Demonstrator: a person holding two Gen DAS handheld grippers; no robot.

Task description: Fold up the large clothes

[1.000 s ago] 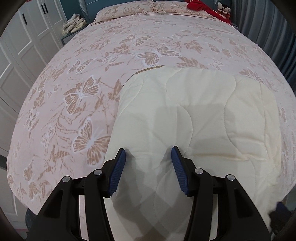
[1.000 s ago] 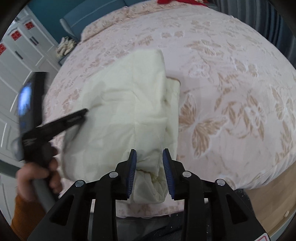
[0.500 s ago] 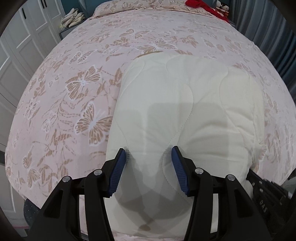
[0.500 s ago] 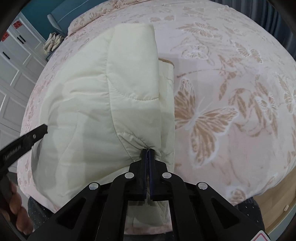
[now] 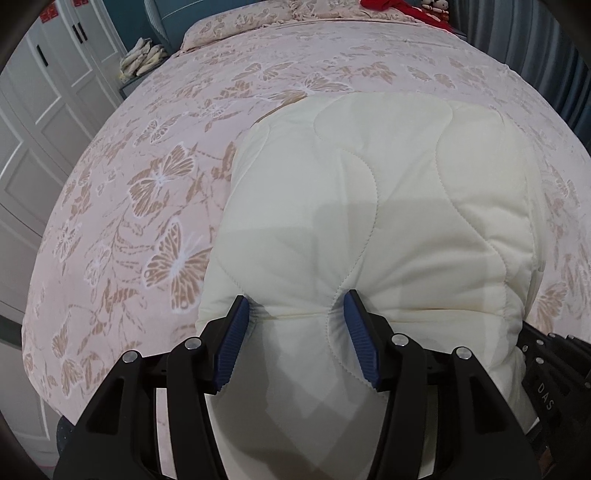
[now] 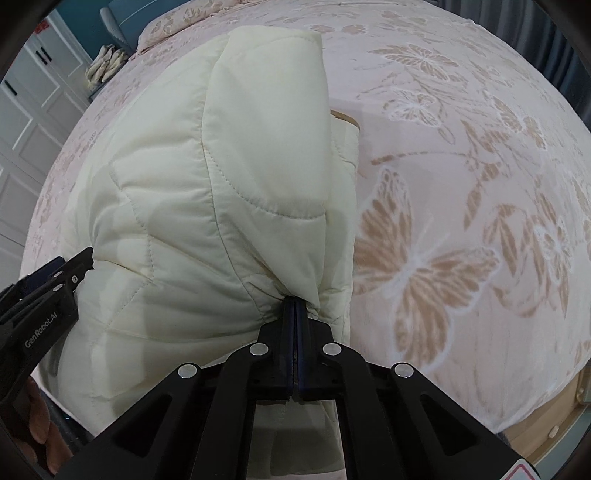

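A cream quilted jacket lies folded near the front edge of the bed; in the right wrist view the jacket fills the left half. My left gripper stands half open and is pushed down into the jacket's near fold, with padded fabric bulging up between its blue pads. My right gripper is shut on a pinch of the jacket's near right edge, and the fabric puckers at its tips. The left gripper's black body shows at the jacket's left side, with a hand below it.
The bed wears a pink cover with tan butterflies, with pillows and a red item at its head. White wardrobe doors stand at the left, grey curtains at the right. A wooden bed frame shows at the lower right.
My right gripper came down and closed its jaws on the jacket's near edge. My left gripper sank a little into the jacket, so the fabric now bulges between its fingers.
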